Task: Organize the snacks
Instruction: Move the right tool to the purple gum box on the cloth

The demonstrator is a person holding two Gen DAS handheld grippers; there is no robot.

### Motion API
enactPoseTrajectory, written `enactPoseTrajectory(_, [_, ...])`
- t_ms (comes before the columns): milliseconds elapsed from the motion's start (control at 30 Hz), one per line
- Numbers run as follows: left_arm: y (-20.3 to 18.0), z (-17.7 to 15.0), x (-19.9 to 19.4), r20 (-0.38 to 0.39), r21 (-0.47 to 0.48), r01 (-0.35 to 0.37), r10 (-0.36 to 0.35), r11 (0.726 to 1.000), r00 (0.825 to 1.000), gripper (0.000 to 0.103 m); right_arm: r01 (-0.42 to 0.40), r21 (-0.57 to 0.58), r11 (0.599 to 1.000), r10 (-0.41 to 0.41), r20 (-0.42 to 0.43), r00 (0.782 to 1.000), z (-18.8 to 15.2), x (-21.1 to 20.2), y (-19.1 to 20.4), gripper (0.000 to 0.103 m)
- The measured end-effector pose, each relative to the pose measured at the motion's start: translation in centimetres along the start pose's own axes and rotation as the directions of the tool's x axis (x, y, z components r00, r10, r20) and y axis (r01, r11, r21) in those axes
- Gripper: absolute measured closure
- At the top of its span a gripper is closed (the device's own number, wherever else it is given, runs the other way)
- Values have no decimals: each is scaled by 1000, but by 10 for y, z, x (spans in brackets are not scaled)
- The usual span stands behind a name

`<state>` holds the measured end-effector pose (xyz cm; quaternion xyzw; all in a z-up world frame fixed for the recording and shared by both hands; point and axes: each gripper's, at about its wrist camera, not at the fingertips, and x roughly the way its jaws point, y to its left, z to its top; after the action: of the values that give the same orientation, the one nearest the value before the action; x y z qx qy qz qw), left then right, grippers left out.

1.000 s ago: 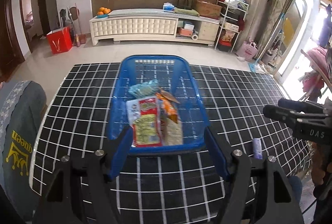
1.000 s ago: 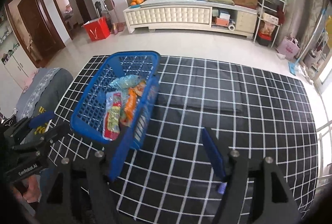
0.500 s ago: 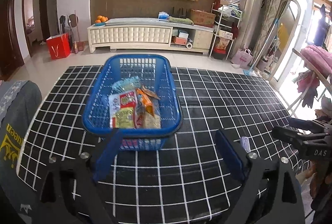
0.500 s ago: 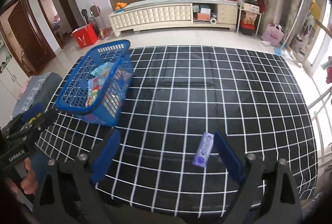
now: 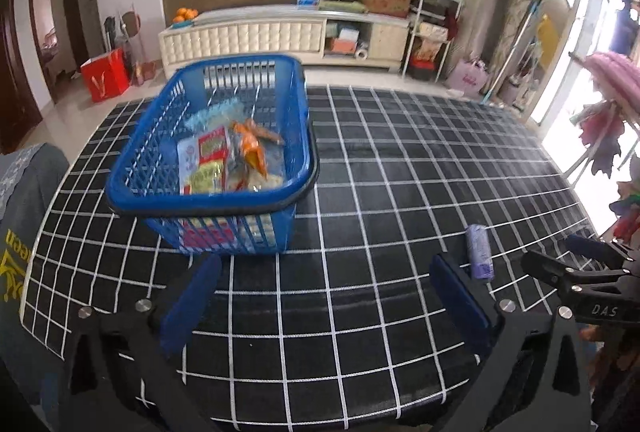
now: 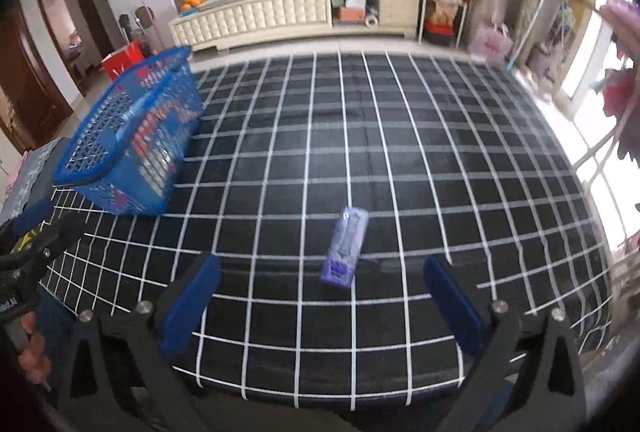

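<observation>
Your left gripper (image 5: 326,296) has backed away from the blue basket (image 5: 212,200): a second ago its fingers flanked the near wall of the basket, and now the basket stands at about 11 o'clock in the left wrist view, apart from the blue pads (image 5: 192,302), with checked cloth between them. The jaws are spread wide with nothing between them. The snack packets (image 5: 224,160) lie inside the basket as before, a red and yellow one beside an orange one, with a pale blue one behind them.

On the black grid tablecloth (image 5: 380,192), the purple snack pack (image 5: 479,252) lies flat at about 2 o'clock from your left gripper, just beyond its right finger and well apart from the basket.

Your right gripper (image 6: 320,298) has swung away from the basket, which a second ago sat close against its left finger and now sits far off at 10 o'clock (image 6: 132,148). The purple pack (image 6: 346,246) now lies at 12 o'clock, just ahead of the gap between the fingers and untouched. These jaws are also spread wide and hold nothing.
</observation>
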<state>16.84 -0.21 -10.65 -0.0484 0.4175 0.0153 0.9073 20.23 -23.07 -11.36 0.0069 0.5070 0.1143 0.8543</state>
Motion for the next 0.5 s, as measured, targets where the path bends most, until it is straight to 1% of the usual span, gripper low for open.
enactPoseTrajectory(67, [-5,-2,15,-47,13,6,-5,1000,999,0,5,37,999,-3,-40,999,-1,14,-10,0])
enactPoseTrajectory(267, [-16,-5,43,-95,31,33,-30,999,995,0,-21,106,994,32,-101,994,-5,44,-26,0])
enactPoseTrajectory(300, [-17,-7,48,-96,25,33,-31,999,995,0,-7,103,995,17,-105,994,-6,48,-27,0])
enactPoseTrajectory(400, [-22,-10,60,-112,23,21,-19,1000,994,0,67,56,996,-60,-124,990,-8,62,-23,0])
enactPoseTrajectory(500, [-30,-14,74,-133,33,21,-16,999,991,0,72,46,996,-66,-122,990,-8,72,-25,0])
